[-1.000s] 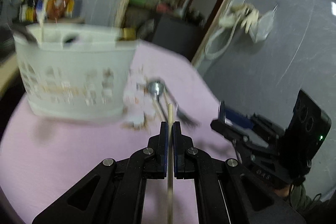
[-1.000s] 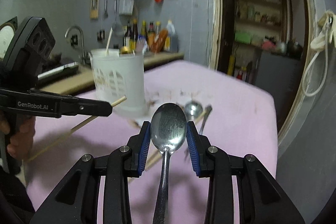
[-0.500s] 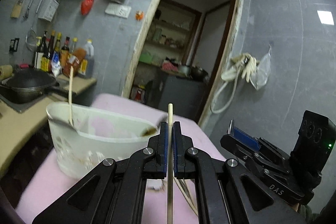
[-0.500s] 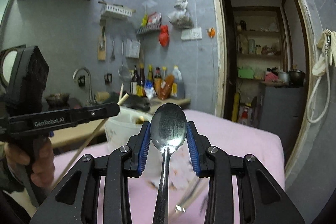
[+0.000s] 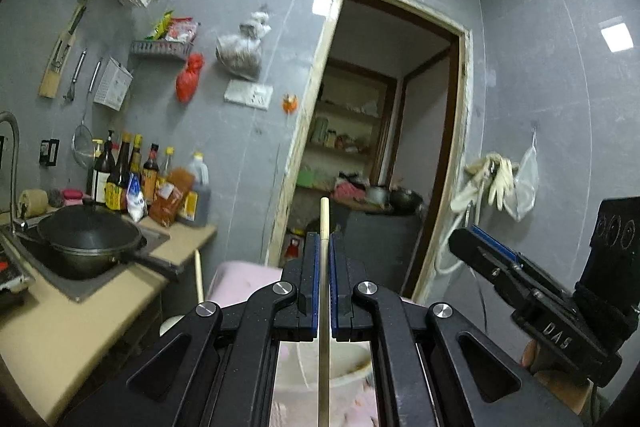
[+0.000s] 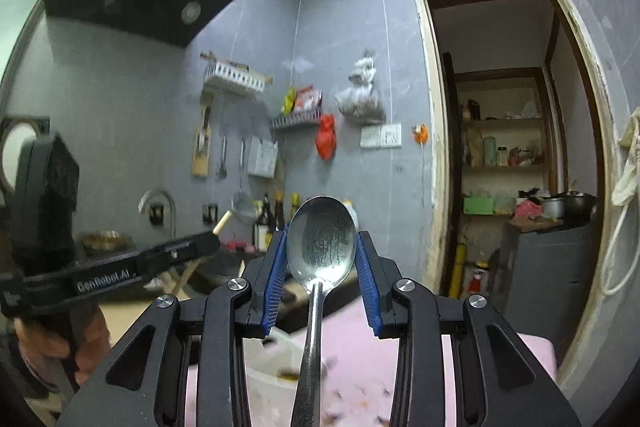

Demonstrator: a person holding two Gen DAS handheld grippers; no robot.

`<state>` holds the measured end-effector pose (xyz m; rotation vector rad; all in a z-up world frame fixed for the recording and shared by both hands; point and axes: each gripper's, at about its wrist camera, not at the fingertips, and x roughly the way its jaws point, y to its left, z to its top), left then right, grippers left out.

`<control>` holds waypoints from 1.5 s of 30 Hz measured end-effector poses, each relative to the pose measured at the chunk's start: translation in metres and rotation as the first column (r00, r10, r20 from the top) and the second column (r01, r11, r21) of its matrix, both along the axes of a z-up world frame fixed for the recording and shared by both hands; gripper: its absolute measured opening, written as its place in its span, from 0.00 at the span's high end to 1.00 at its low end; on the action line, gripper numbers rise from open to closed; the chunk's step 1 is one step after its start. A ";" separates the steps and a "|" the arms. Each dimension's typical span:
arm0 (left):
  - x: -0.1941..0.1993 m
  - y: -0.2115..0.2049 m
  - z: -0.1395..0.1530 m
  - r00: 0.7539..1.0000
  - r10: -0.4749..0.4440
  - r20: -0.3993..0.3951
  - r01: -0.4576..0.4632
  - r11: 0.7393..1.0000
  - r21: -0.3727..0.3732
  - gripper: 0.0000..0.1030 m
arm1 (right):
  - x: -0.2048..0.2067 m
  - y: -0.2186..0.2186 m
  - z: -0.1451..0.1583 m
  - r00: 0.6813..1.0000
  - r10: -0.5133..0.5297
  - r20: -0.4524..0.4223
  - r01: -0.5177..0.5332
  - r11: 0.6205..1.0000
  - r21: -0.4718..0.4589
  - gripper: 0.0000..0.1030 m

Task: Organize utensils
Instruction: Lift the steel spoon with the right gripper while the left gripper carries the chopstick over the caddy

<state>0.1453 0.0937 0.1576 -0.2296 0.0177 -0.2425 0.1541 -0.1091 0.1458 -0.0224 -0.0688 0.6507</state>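
Holding a chopstick clamped between its pressed-together pads, the left tool points level above the white utensil holder on the pink worktop. The right tool grips a steel spoon by the bowl's edges. Both pieces look light and stiff; the polished spoon seems likelier to slip, so its neck offers surer purchase.

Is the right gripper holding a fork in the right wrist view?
No. The right gripper is shut on a metal spoon, whose rounded bowl sits between the blue pads with its handle running back toward the camera.
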 end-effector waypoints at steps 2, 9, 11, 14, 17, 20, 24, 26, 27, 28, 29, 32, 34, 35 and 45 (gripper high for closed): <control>0.011 0.019 0.005 1.000 -0.004 0.023 0.006 0.998 -0.059 0.98 | 0.010 0.004 0.007 1.000 0.031 0.000 -0.031 0.998 0.058 0.70; 0.047 0.079 0.008 0.998 0.040 0.042 -0.030 0.976 -0.216 0.98 | 0.047 0.016 0.004 0.994 0.108 -0.032 -0.098 0.966 0.238 0.69; 0.053 0.093 0.006 0.997 0.057 0.042 -0.045 0.966 -0.253 0.98 | 0.053 0.020 -0.001 0.993 0.107 -0.043 -0.092 0.961 0.261 0.69; 0.056 0.113 0.003 0.997 0.068 0.037 -0.053 0.947 -0.317 0.98 | 0.060 0.024 -0.008 0.994 0.090 -0.063 -0.068 0.953 0.295 0.69; 0.051 0.123 0.006 0.996 0.073 0.058 -0.049 0.940 -0.338 0.98 | 0.064 0.028 -0.013 0.995 0.069 -0.073 -0.044 0.953 0.300 0.69; 0.049 0.131 0.008 0.996 0.063 0.070 -0.034 0.935 -0.354 0.98 | 0.064 0.031 -0.017 0.996 0.052 -0.076 -0.028 0.956 0.291 0.69; 0.053 0.144 0.008 0.998 0.025 0.060 0.002 0.913 -0.407 0.98 | 0.068 0.036 -0.021 0.995 0.038 -0.088 -0.012 0.960 0.278 0.69; 0.054 0.149 0.007 0.998 0.024 0.054 0.001 0.906 -0.423 0.98 | 0.069 0.038 -0.023 0.995 0.030 -0.092 -0.004 0.962 0.272 0.69; 0.055 0.149 0.007 0.998 0.028 0.054 -0.003 0.905 -0.425 0.98 | 0.070 0.039 -0.024 0.995 0.025 -0.092 0.000 0.964 0.265 0.69; 0.054 0.151 0.008 0.998 0.033 0.058 -0.005 0.905 -0.426 0.98 | 0.070 0.041 -0.025 0.996 0.020 -0.090 0.004 0.966 0.259 0.69; 0.052 0.153 0.008 0.997 0.038 0.062 -0.008 0.905 -0.426 0.98 | 0.070 0.042 -0.026 0.996 0.010 -0.086 0.011 0.968 0.250 0.69; 0.054 0.155 0.009 0.998 0.028 0.059 0.000 0.902 -0.432 0.98 | 0.070 0.045 -0.028 0.997 -0.011 -0.076 0.029 0.972 0.232 0.69; 0.056 0.155 0.009 0.998 0.016 0.053 0.009 0.900 -0.435 0.98 | 0.070 0.047 -0.029 0.997 -0.021 -0.074 0.037 0.974 0.222 0.69; 0.058 0.154 0.008 0.999 0.001 0.048 0.020 0.898 -0.440 0.98 | 0.071 0.048 -0.030 0.997 -0.023 -0.075 0.039 0.975 0.219 0.69; 0.067 0.144 0.002 0.988 -0.154 -0.005 0.135 0.881 -0.453 0.98 | 0.072 0.051 -0.033 0.997 -0.035 -0.071 0.049 0.977 0.206 0.69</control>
